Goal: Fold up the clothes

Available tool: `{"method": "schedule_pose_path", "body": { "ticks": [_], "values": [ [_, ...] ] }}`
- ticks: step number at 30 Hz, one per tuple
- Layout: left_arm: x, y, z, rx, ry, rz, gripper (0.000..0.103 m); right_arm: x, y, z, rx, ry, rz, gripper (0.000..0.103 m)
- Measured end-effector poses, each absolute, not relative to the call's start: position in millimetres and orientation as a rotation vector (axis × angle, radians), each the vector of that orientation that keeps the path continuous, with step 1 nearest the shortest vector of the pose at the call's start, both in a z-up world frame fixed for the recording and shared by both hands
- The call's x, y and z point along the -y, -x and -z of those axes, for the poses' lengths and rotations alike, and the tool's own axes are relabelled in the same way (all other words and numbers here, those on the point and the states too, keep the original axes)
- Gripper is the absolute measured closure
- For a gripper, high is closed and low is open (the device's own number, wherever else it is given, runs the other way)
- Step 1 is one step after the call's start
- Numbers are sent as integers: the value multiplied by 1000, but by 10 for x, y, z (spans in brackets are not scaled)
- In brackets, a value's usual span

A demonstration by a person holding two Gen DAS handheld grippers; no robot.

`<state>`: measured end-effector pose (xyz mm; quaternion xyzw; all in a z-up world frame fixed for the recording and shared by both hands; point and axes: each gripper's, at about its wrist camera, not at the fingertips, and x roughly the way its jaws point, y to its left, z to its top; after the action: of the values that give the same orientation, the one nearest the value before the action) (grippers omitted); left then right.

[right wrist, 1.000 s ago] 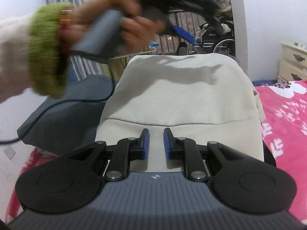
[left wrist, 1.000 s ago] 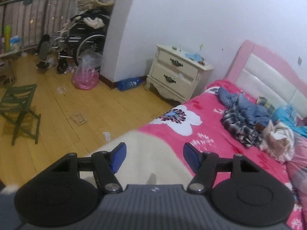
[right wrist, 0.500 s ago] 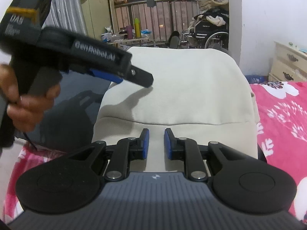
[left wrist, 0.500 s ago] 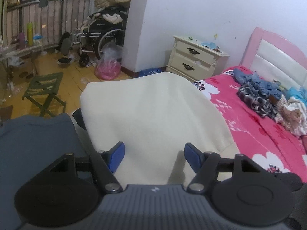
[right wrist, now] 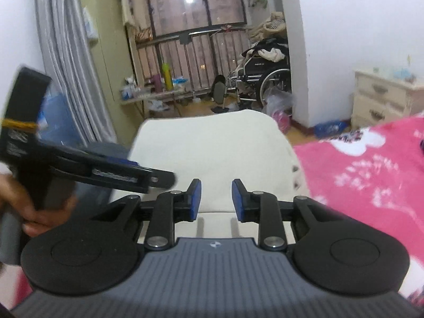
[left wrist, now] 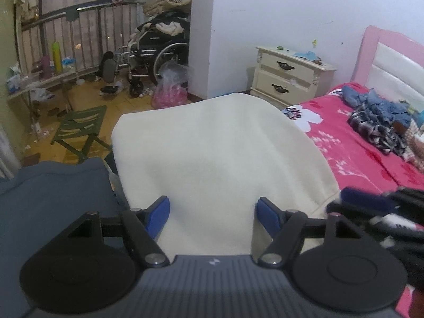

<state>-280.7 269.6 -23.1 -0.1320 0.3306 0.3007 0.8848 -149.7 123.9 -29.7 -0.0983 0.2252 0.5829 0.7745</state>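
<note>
Cream garment (left wrist: 225,159) lies under our open left hand-held gripper (left wrist: 212,214) and opening, empty right hand-held gripper (right wrist: 216,198); pinching at six o'clock risks snagging one layer.

Dim indoor light, strong fisheye bending at edges, motion blur across both views.

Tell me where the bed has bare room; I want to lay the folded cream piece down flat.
The pink floral bedspread looks bare between the cream garment and the heap of unfolded clothes. By the headboard that heap crowds it. Left of the cream piece lies a dark blue garment, so no room there.
</note>
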Motion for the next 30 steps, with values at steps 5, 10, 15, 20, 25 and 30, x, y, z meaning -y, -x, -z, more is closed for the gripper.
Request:
{"method": "schedule_pose_path", "body": {
  "ticks": [5,10,15,20,25,30],
  "values": [
    [-2538,2702,266,-700,194,-668,27,-1289,1354,637,-541,258,-1247,79],
    [-2345,2678,147,-660,172,-714,32,-1216,1231,476,-513,191,-1310,79],
    [-1882,2767,33,-649,11,-652,34,-1205,1241,311,-448,252,-1429,82],
    [-1688,2820,110,-695,80,-629,36,-1156,1277,241,-483,286,-1430,85],
    [-1738,2850,336,-691,143,-652,38,-1055,1410,369,-516,377,-1423,85],
    [-1789,2930,326,-643,187,-666,40,-1041,1414,505,-580,321,-1408,87]
  ]
}}
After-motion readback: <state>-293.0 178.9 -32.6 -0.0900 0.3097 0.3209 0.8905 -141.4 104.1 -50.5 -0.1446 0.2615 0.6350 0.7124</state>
